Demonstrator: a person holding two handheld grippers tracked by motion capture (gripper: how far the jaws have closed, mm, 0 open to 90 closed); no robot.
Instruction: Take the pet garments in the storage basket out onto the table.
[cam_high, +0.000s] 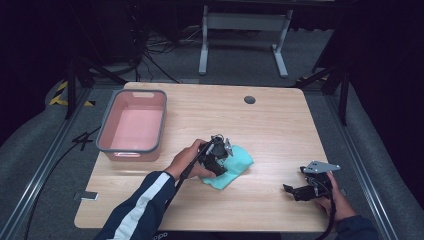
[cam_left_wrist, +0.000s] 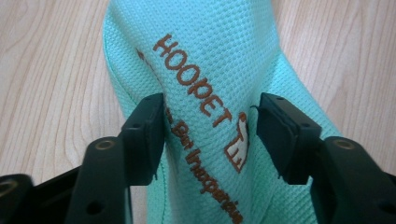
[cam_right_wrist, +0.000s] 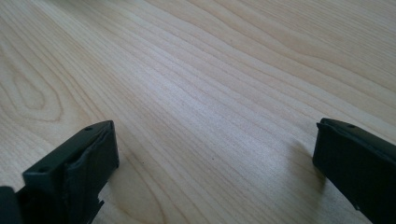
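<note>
Left hand-held gripper (cam_left_wrist: 210, 126) released astride teal cloth (cam_left_wrist: 210, 60); right hand-held gripper (cam_right_wrist: 215, 154) released, bare table (cam_right_wrist: 210, 70) around.

Mint cloth (cam_left_wrist: 210, 56), brown lettering (cam_left_wrist: 196, 84)

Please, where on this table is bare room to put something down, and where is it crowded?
The table is bare on its far right part, from the pink bin to the right edge, around the small round hole. Another bare patch lies between the green cloth and the right gripper. It is crowded near the middle, where the left gripper hangs over the cloth.
</note>
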